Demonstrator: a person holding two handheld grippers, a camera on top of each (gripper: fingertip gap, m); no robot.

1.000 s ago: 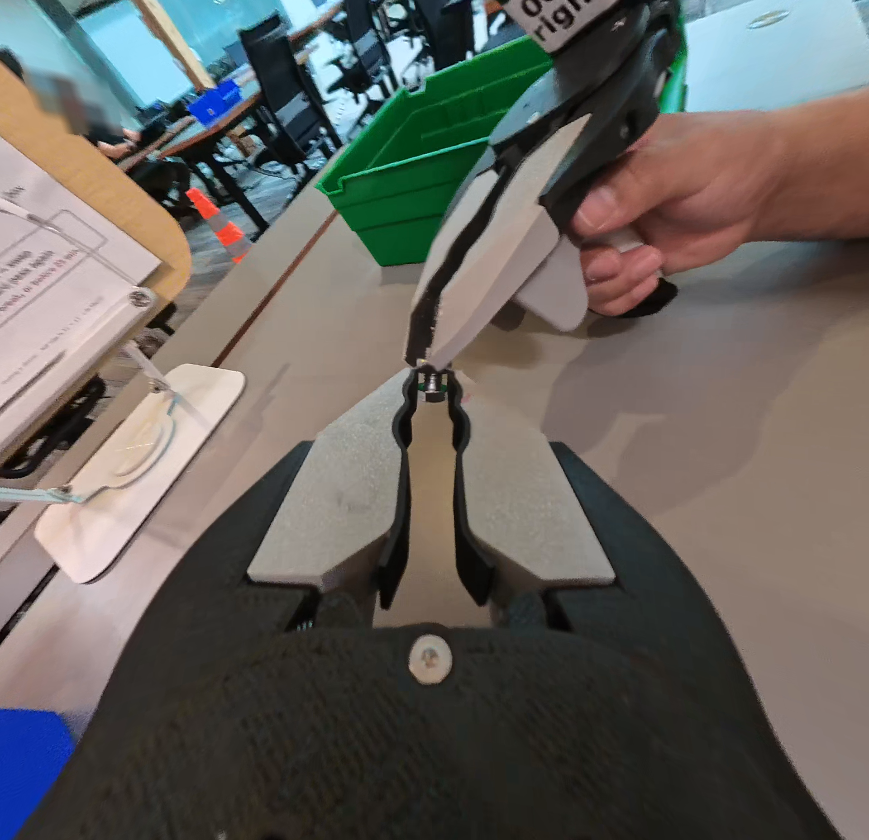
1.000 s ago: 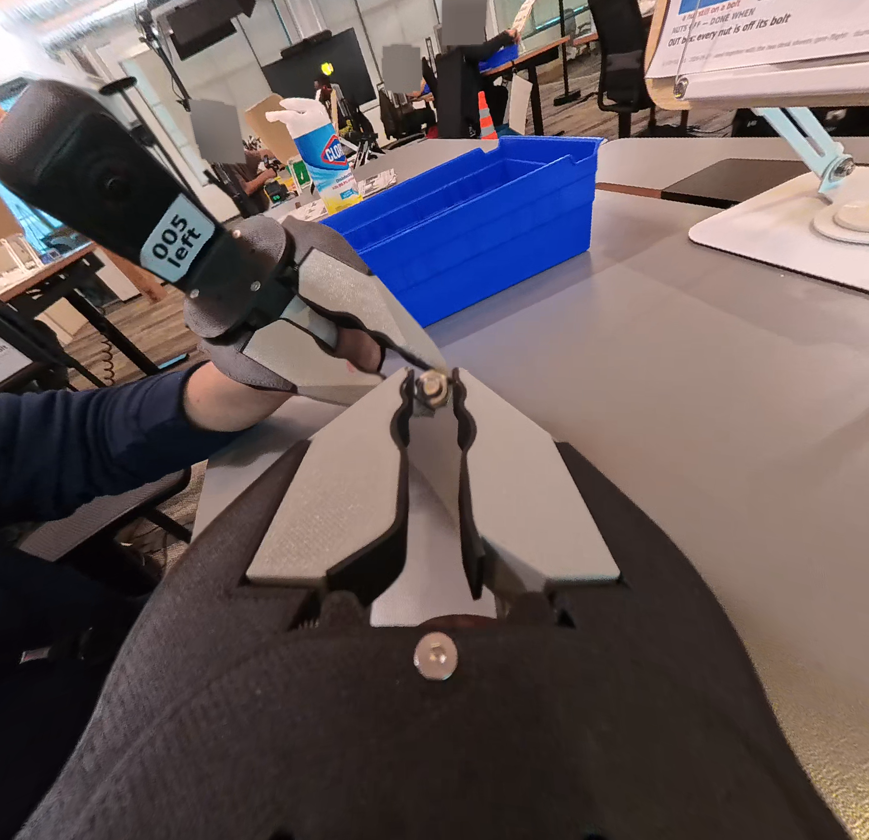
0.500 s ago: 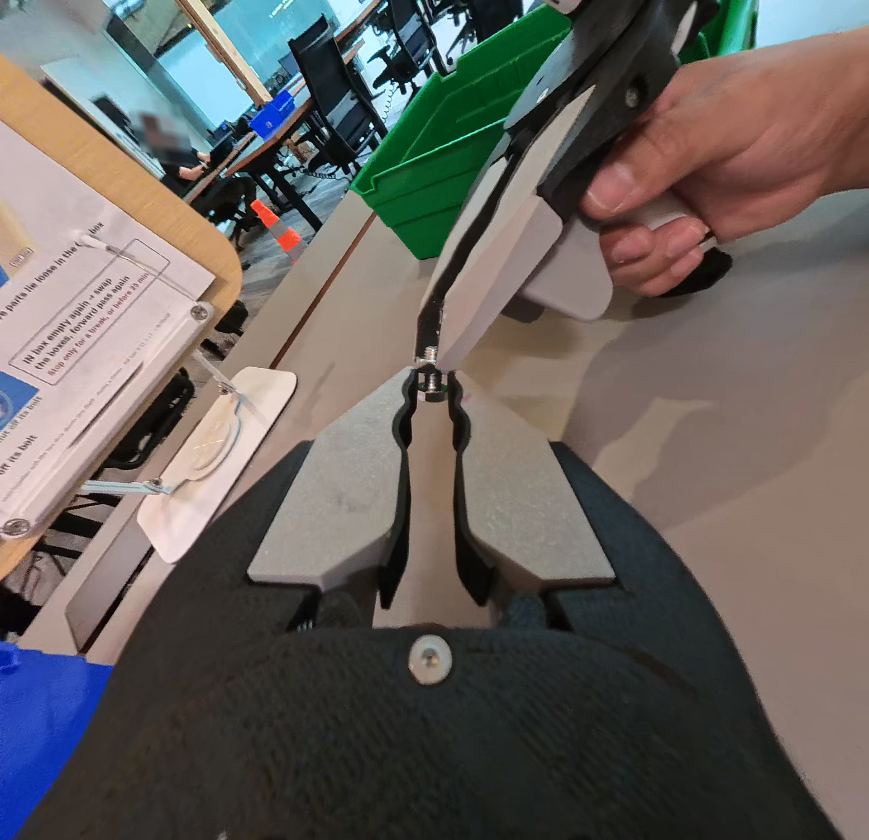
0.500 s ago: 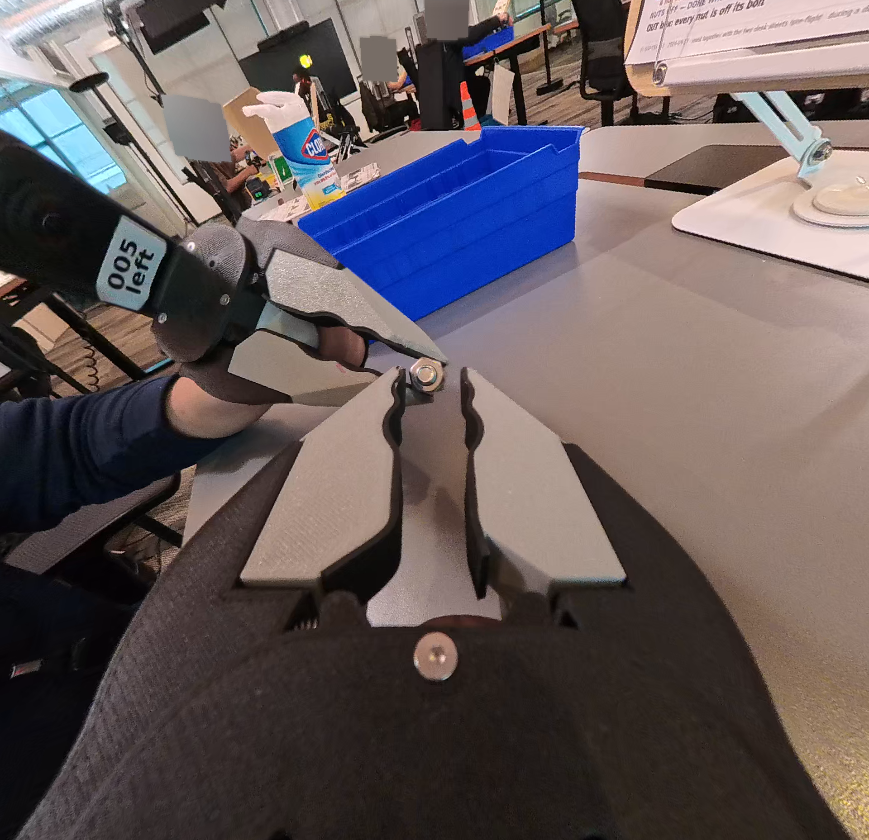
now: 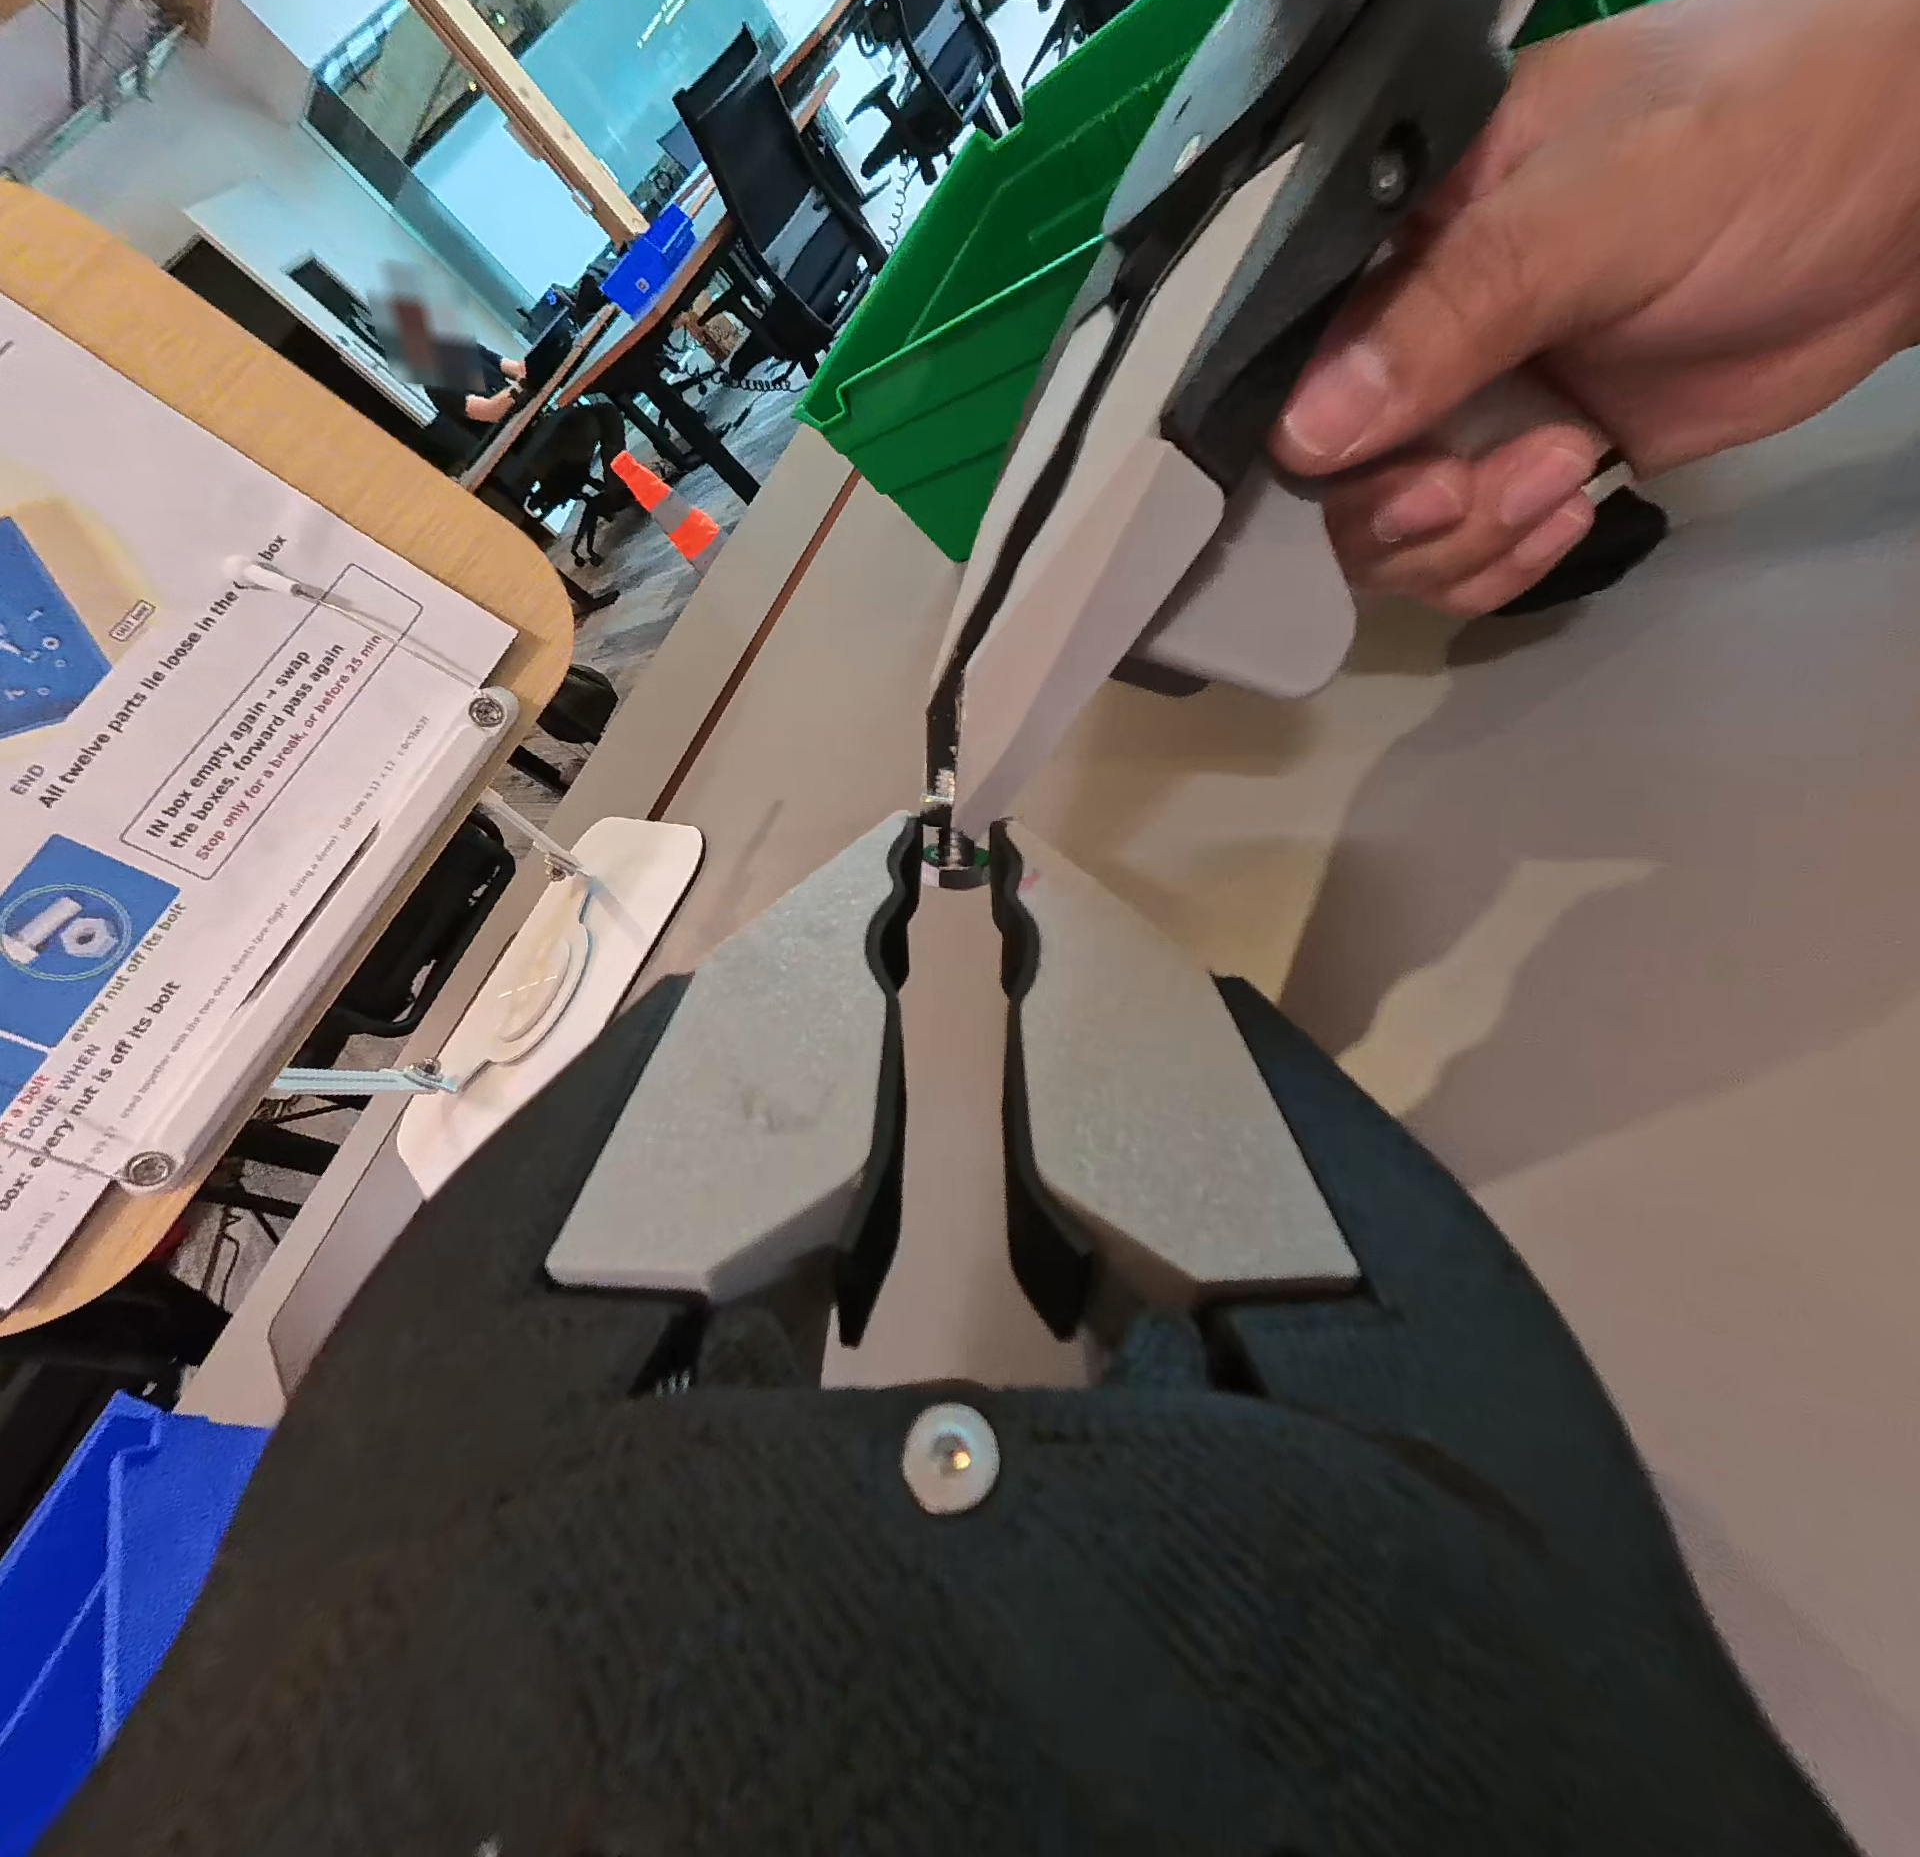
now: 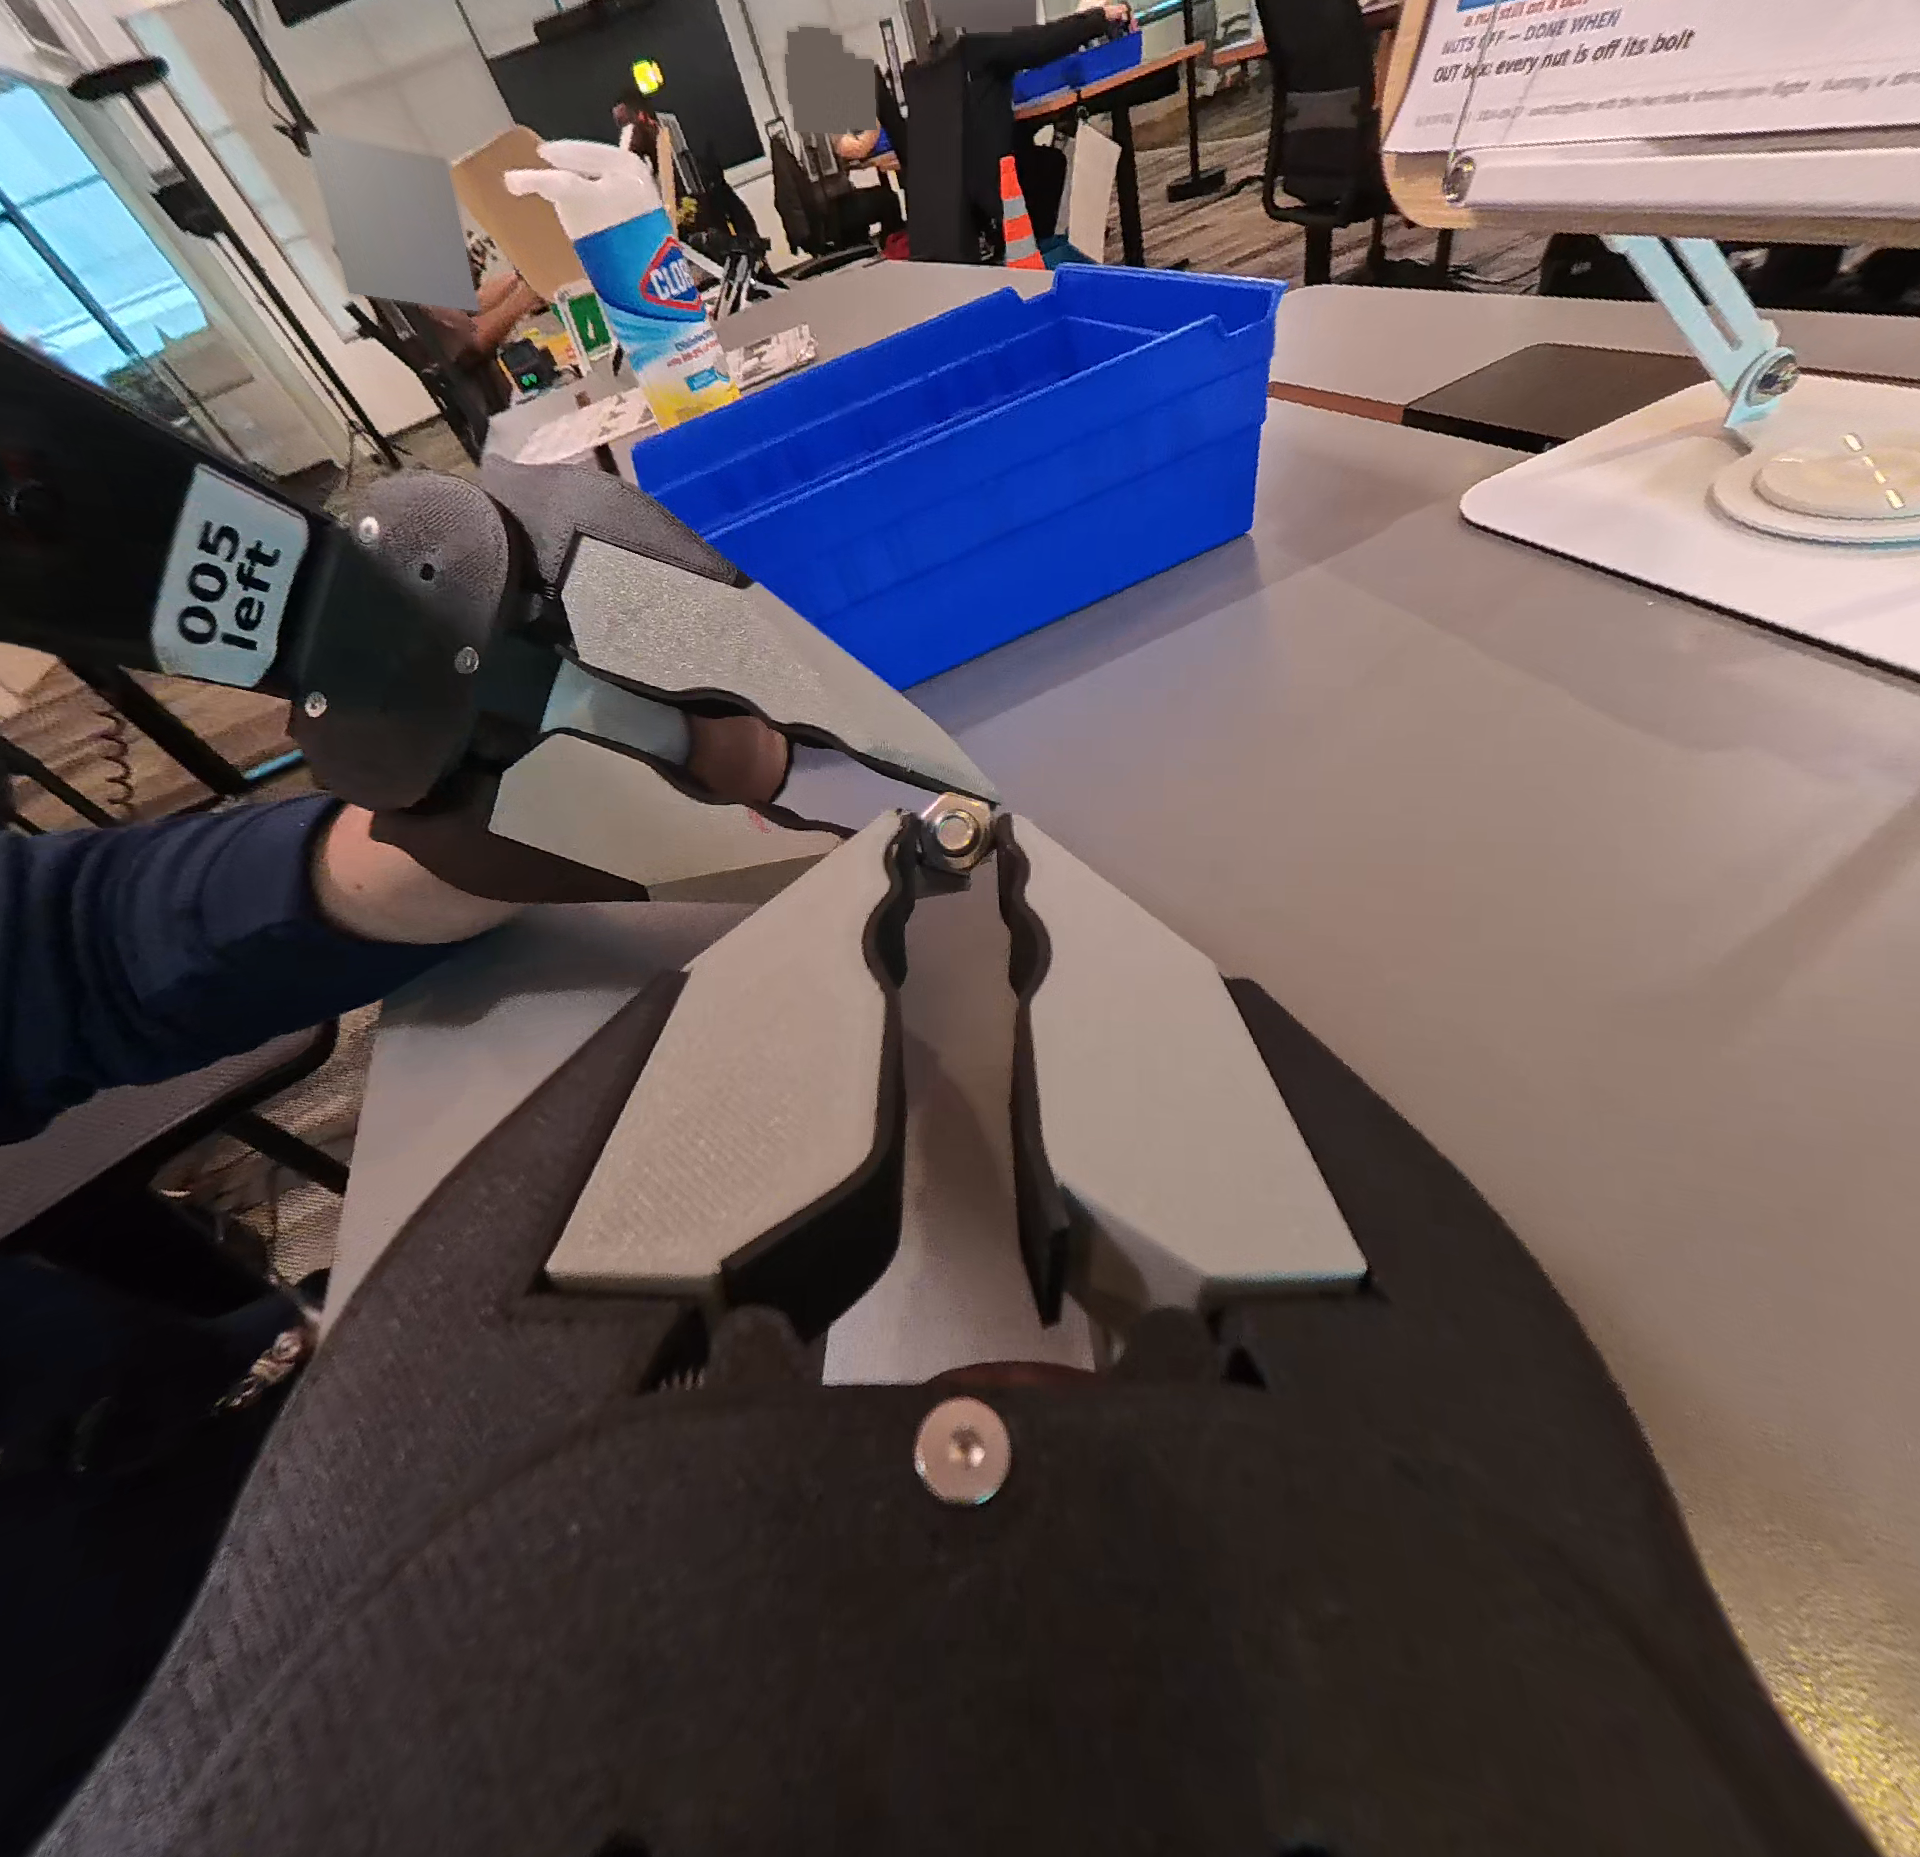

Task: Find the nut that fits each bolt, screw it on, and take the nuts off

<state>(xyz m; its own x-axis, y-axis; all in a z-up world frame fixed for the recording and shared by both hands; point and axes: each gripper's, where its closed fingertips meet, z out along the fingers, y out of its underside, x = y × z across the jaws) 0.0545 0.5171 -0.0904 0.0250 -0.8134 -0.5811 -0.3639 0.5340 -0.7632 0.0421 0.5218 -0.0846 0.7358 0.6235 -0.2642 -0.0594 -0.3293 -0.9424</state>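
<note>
My left gripper is shut on a small silver bolt, held by its lower end just above the grey table. The threaded shank points up into the tips of my right gripper, which comes down from the upper right in a person's hand. In the right wrist view, my right gripper is shut on a hex nut with the bolt's end showing in its centre. The left gripper reaches in from the left and meets it at the tips.
A green bin stands behind the right gripper. A blue bin stands beyond the left gripper. A paper stand with a white base is at the table's edge; it also shows in the right wrist view. A spray bottle is farther back.
My right gripper held the nut a second ago, opened off it half a second ago, and is shut on it again. My left gripper has kept hold of the bolt and turned slightly.
</note>
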